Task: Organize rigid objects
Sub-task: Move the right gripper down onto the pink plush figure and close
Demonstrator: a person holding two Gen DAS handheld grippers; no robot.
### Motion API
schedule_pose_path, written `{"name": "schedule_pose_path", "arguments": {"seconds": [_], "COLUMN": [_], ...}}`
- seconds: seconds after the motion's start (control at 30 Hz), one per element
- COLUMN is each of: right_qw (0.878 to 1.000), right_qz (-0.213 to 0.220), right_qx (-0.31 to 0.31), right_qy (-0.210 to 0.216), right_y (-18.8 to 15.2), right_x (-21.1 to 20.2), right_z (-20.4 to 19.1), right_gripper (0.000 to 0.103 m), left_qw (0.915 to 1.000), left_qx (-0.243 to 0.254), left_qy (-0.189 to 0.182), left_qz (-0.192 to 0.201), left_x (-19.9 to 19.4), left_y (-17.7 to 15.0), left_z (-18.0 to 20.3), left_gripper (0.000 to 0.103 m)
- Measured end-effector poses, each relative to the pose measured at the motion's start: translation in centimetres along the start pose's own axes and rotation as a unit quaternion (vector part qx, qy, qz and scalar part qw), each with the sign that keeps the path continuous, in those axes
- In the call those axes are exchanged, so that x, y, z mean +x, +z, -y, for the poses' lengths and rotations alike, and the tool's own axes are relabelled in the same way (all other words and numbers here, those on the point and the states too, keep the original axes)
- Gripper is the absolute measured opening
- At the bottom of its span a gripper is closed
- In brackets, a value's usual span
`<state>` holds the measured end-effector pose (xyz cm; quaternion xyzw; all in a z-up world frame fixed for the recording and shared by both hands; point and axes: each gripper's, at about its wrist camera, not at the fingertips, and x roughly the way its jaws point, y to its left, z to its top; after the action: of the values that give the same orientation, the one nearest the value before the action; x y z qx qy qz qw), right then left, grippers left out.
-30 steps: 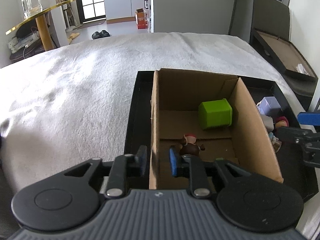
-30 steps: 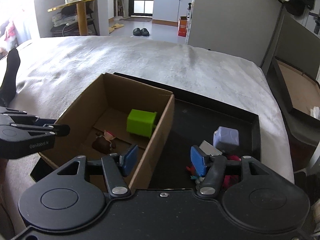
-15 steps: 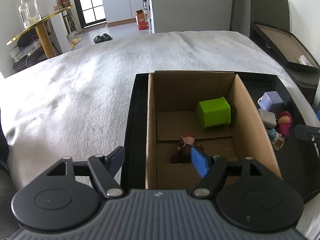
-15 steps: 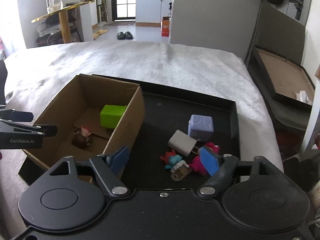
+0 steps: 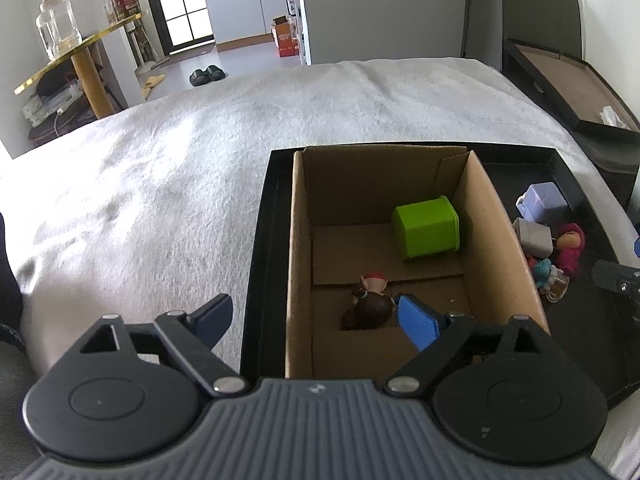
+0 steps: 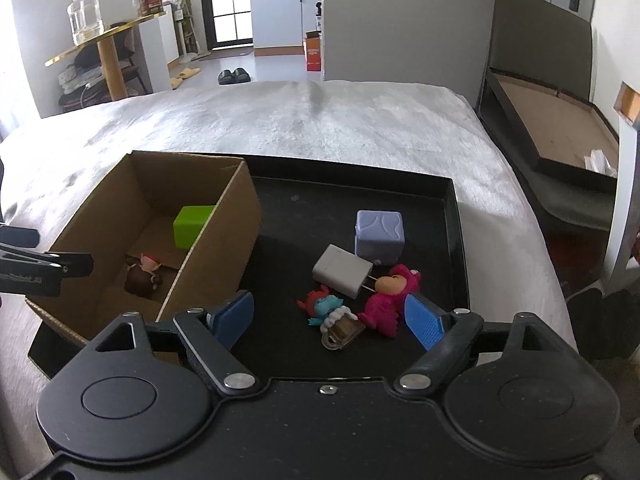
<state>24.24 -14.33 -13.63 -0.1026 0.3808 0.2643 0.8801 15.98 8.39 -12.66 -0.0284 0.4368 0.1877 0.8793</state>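
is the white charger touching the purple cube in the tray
Touching. The right wrist view shows the white charger with its far corner pressed against the purple cube's lower front edge, with no gap visible.

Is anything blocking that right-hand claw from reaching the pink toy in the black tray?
Nothing visible. The right gripper is open, and the pink toy lies just ahead, near its right finger. The small blue figure and white charger sit beside it, not in front.

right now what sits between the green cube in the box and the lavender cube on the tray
The cardboard box's right wall stands between the green plastic cube and the lavender cube, then bare black tray; clearest in the right wrist view.
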Motion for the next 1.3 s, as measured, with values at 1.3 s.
{"name": "schedule_pose_path", "arguments": {"seconds": [1.3], "right_qw": [0.998], "right_qz": [-0.017], "right_qx": [0.058], "right_qy": [0.022], "right_y": [-1.9], "right_x": [6.5], "right_z": [4.2], "right_gripper": [0.066], "left_qw": [0.9977], "left_qx": [0.013], "left_qy": [0.056], "left_qz": [-0.037], "left_x": [2.3], "left_y": [0.8], "left_z": [0.8], "left_gripper": [0.091]}}
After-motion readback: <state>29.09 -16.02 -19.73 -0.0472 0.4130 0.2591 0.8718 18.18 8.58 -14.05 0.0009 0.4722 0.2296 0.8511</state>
